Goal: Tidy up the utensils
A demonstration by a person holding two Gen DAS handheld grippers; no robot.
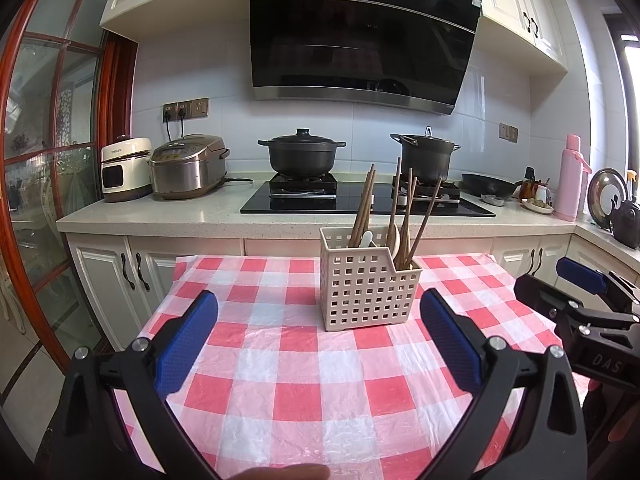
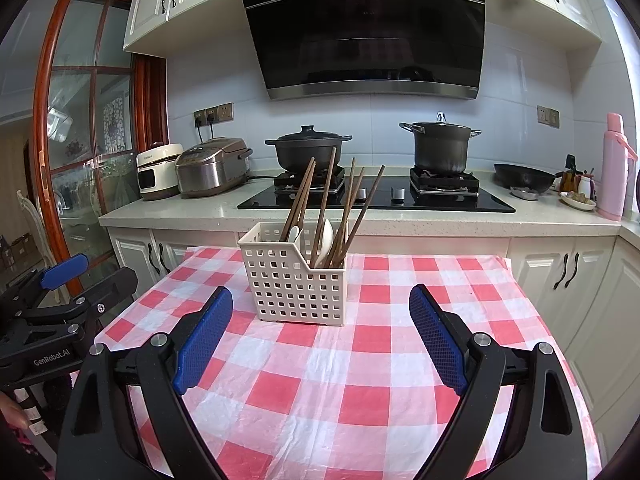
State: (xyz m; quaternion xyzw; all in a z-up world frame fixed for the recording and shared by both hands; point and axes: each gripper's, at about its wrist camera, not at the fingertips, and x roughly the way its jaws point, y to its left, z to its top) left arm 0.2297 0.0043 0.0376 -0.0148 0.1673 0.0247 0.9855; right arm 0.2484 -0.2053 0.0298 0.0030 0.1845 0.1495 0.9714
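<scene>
Two grippers hover over our checked cloth point(image 1: 304, 396), both with jaws spread wide and nothing between them. Our left gripper point(image 1: 318, 344) faces the basket point(image 1: 366, 292), which stands upright on the cloth's far half, just past its fingertips. Our right gripper point(image 2: 320, 336) sits beside it, with the same basket ahead and a little to the left. Chopsticks point(image 2: 324, 208) lean in the basket at mixed angles, along with white spoons point(image 2: 326, 240). Behind the table we see the counter point(image 2: 360, 222) carrying a hob with two dark pots point(image 2: 306, 148).
</scene>
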